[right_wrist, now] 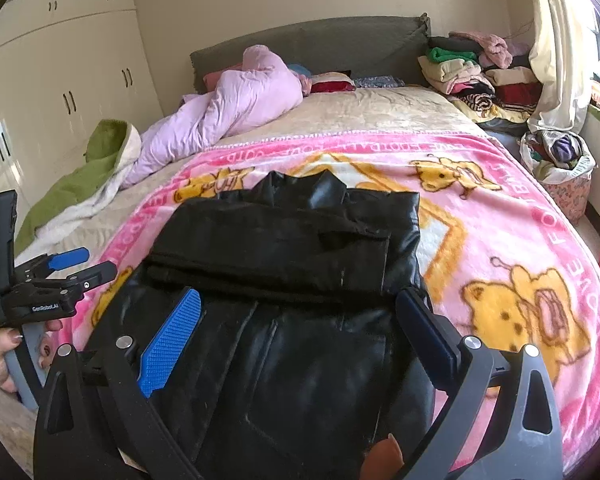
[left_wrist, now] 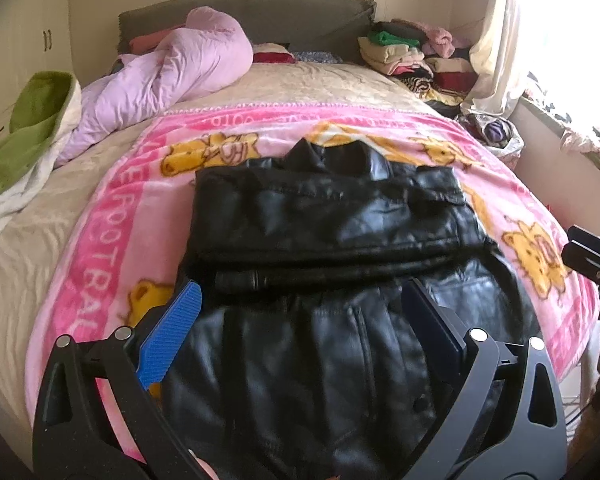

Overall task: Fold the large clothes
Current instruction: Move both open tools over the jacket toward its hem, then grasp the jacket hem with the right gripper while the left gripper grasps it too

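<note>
Both grippers hung low over the near hem of the black leather jacket (left_wrist: 324, 264), which lay on the pink cartoon blanket (left_wrist: 112, 240) spread across the bed (left_wrist: 340, 84). From its own wrist view the left gripper (left_wrist: 300, 312) had its 2 blue-padded fingers spread wide, gripping nothing, with the jacket's lower body between and beneath them. The right gripper (right_wrist: 300, 316) stood just as wide and just as empty above the same panel; whether either touched the leather could not be told. The jacket's sleeves looked already folded across its upper half, collar toward the headboard (right_wrist: 308, 44), so the lengthwise fold of the hem seemed the step remaining.

Slick, heavy leather was the likely trouble: a shallow pinch on 1 layer could slip out mid-lift, and the folded sleeves might slide off sideways if the 2 corners rose unevenly. Catching the fleecy blanket along with the hem would drag it and skew the whole stack
</note>
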A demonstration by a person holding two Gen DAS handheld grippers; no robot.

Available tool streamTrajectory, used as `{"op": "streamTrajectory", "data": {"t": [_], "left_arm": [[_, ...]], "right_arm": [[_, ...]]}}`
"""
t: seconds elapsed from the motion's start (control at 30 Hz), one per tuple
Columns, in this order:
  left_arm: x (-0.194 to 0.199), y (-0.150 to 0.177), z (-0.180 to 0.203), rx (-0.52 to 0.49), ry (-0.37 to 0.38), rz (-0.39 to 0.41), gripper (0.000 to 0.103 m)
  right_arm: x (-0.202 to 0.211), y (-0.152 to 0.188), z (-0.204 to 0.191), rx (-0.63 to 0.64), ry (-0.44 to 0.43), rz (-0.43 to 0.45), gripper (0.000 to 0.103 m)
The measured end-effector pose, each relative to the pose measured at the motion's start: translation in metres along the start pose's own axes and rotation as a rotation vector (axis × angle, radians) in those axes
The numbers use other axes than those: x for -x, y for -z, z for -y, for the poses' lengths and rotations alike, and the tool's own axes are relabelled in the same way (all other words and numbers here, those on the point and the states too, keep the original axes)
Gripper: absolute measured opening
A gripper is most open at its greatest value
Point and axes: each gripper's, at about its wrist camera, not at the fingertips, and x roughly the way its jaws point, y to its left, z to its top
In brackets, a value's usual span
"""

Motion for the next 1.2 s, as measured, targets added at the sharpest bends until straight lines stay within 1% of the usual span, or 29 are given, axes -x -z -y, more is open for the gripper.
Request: {"op": "streamTrajectory", "data": {"t": [0.37,0.9,1.07,1.2], "left_arm": [[-0.006,0.037,-0.010,0.051,-0.009,-0.073,0.094],[-0.010,0.077,-0.034,0.103,-0.078,-0.157,0.094],[-0.014,0.093,-0.057,0.154,-0.100,-0.193,0.094],[-0.015,0.104,-0.083,0.210,-0.116,-0.229,0.094]], "right_arm": [[-0.005,0.033,0.001,0.013,-0.001,-0.092,0.098],[-0.018,0.077,0.024,-0.022,0.043,-0.201,0.098],[-0.022,0.089,0.036,-0.030,0.070,-0.245,0.098],[-0.025,0.102,0.048,-0.041,0.084,-0.284,0.098]]}}
